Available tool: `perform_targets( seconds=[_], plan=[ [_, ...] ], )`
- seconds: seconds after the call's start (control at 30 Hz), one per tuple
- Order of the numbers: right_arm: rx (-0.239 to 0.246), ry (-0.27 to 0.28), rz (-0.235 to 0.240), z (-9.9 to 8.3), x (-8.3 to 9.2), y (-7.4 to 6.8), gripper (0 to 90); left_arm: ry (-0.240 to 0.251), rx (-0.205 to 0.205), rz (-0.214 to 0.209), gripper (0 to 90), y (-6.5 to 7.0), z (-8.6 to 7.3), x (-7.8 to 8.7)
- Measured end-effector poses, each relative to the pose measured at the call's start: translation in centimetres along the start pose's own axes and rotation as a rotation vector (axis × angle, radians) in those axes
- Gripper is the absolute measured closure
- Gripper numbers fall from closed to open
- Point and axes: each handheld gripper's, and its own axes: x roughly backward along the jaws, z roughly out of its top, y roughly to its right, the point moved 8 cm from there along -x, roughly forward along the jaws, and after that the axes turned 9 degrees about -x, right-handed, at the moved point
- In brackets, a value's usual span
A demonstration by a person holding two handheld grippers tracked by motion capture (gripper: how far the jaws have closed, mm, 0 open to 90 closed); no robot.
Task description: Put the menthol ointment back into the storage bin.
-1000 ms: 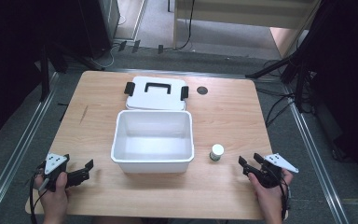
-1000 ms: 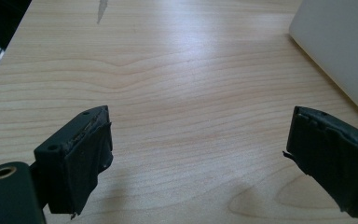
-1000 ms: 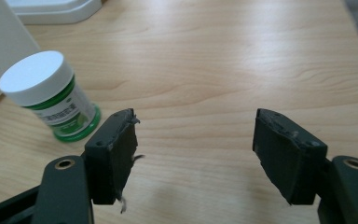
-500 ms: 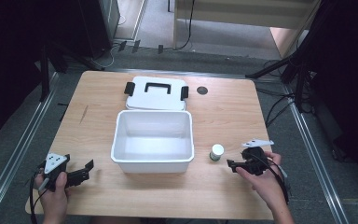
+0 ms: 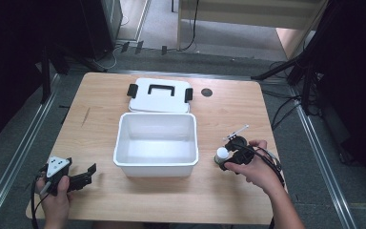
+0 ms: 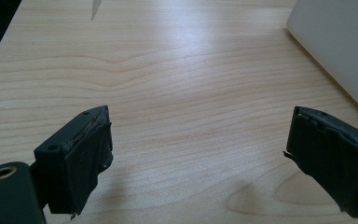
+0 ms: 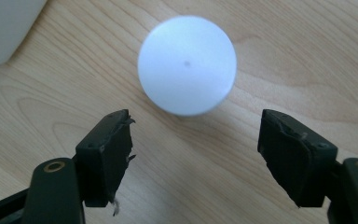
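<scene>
A pale wooden desk point(image 5: 228, 114) stands on grey flooring, dark gear and cables around it. Nearest me, my left tongs point(image 5: 83, 177) rest low at the near left corner, jaws spread wide over bare wood with nothing between them. On the near right, my right tongs point(image 5: 232, 153) have come in from the desk's right edge over the past second and now hang right over the small bottle point(image 5: 222, 155), which stands on the desk just beside the right wall of the white tub point(image 5: 156, 168). Their jaws have just been opening; in the right gripper view they sit moderately apart with the bottle's white cap point(image 7: 187, 65) ahead of them and not yet between the pads. I read that as the approach nearly finished, with a descent and a squeeze to come. The bottle stands upright, long axis vertical, cap pointing straight up at the camera. Farther off, the tub sits open at mid-desk. Behind it, the lid point(image 5: 159, 95) lies flat, black handle and clips up, with a dark round hole point(image 5: 207, 92) in the desk to its right.
</scene>
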Motion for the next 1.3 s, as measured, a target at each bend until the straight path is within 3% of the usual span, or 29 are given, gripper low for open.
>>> perform_targets(
  seconds=[0.3,0.33,0.53,0.83,1.03,1.3],
  plan=[
    [0.034,-0.033,-0.006,1.5,0.4,-1.2,30.9,-0.011,-0.011,0.003,7.5,0.1,0.0,-0.1],
    [0.047,-0.038,-0.008,1.7,0.4,-1.3,36.4,-0.012,-0.017,0.004,7.5,0.1,0.0,-0.1],
    [0.075,-0.033,-0.023,2.2,0.5,-1.2,50.5,-0.015,-0.020,0.005,7.5,0.1,0.0,-0.1],
    [0.123,-0.066,-0.010,2.8,0.5,-1.7,51.6,-0.022,-0.032,0.020,7.5,0.2,0.0,-0.2],
    [0.141,-0.065,0.000,3.5,1.7,-2.0,51.6,-0.016,-0.028,0.018,7.5,0.2,0.0,-0.2],
    [0.155,-0.044,0.001,4.7,5.1,-2.6,51.7,-0.010,-0.027,0.016,7.5,0.1,0.0,-0.1]
  ],
)
